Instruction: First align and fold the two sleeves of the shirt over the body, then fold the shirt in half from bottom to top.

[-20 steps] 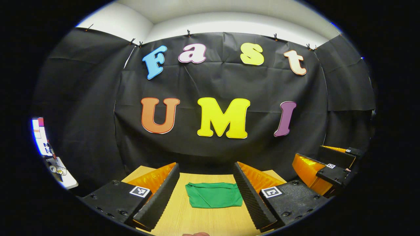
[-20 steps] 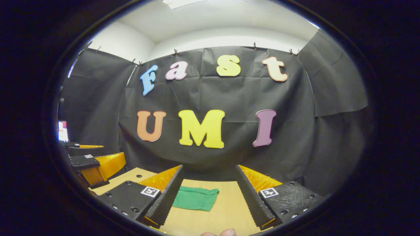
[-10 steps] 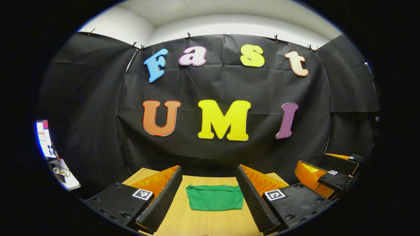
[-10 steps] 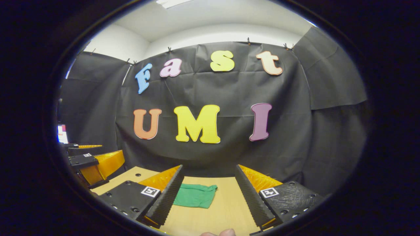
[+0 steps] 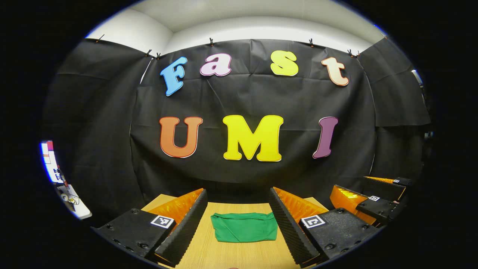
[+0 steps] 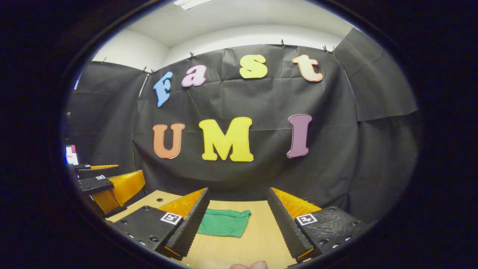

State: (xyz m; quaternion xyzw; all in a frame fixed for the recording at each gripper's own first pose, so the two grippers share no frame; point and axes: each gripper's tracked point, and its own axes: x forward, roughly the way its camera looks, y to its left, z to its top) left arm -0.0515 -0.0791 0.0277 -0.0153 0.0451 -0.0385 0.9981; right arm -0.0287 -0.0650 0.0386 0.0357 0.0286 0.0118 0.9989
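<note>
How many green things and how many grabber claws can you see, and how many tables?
Green shirt, folded: 1
Grippers: 2, the left gripper and the right gripper, both with fingers apart and holding nothing
Wooden table: 1
Total: 4

Tabletop with a folded shirt

A light wood-grain tabletop point(image 5: 239, 254) is seen running back to the booth's black cloth wall. One green shirt point(image 5: 244, 227) is laid flat directly on it, folded into a compact rectangle with slight wrinkles, toward the far edge. In the right gripper view the same shirt point(image 6: 224, 223) is seen left of centre on the tabletop point(image 6: 257, 239), bare wood around it.
</note>
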